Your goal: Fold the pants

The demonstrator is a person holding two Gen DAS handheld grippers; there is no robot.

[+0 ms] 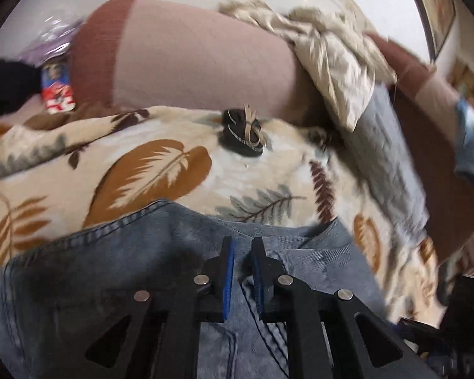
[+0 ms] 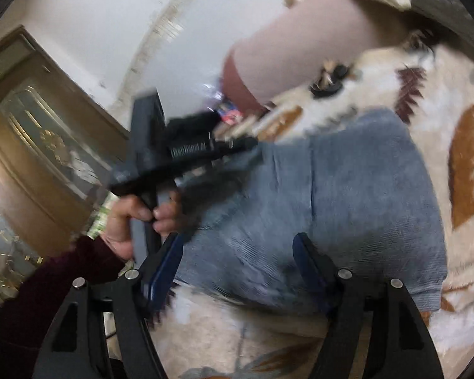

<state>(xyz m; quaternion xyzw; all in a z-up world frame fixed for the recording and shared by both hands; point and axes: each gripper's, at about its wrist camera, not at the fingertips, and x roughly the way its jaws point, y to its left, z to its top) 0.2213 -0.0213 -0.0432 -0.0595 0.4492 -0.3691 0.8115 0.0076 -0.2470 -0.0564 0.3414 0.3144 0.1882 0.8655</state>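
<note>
Leaf-print blanket (image 1: 161,170) over a couch, serving as the folding surface. Blue jeans (image 1: 110,271) lie flat on its near part, laid out for folding. Left gripper (image 1: 243,252): jaws nearly closed on a raised ridge of denim, likely to lift a fold; a firm pinch cannot be confirmed. Right gripper (image 2: 237,249): jaws wide apart, empty, poised over the jeans (image 2: 347,195). Beyond the jeans, a small dark bundle (image 1: 241,134) rests on the blanket. Farther back, a pink cushion (image 1: 199,60) and crumpled beige cloth (image 1: 328,50).

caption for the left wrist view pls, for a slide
Left gripper nearly shut over faded blue denim pants spread on a cream leaf-print fleece blanket.
</note>
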